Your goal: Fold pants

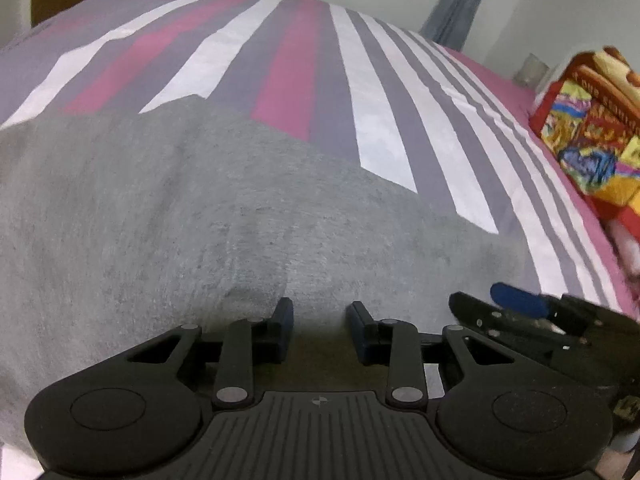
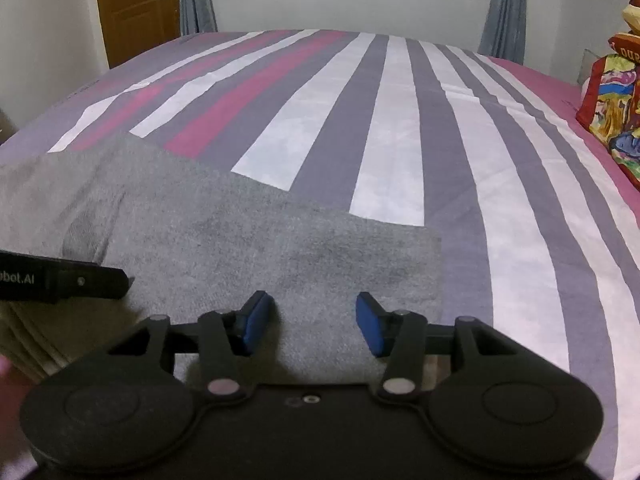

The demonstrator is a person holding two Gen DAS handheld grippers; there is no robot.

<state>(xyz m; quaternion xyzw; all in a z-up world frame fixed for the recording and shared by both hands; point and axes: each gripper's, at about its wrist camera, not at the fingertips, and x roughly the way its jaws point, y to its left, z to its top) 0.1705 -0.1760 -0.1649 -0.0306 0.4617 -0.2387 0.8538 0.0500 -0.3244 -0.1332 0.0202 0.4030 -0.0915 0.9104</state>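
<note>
Reading "obot.AI" in white on the black side of the left gripper (image 2: 104, 282), where it pokes in at the left edge of the right wrist view; rest of the word cut off by the frame. Colourful bag (image 1: 588, 136) at right has print on a red band, too warped to read.

Grey pants (image 1: 168, 220) lie flat on the bed, near edge, spread across the lower left of both views; one squared corner shows in the right wrist view just ahead of the right gripper (image 2: 316, 320).

Left gripper (image 1: 320, 328): blue pads apart w/ a narrow gap, nothing pinched, fabric beneath. Right gripper: pads wider apart, released, over the pants' near edge, nothing clamped. Grippers sit side by side, close.

Surface: bedsheet (image 2: 400, 140) w/ long stripes in grey, white, magenta; pink band at far right. Room: pale walls, brown wooden door (image 2: 136, 4) w/ metal handle at far left, grey curtains (image 2: 504, 4) either side of a window.
</note>
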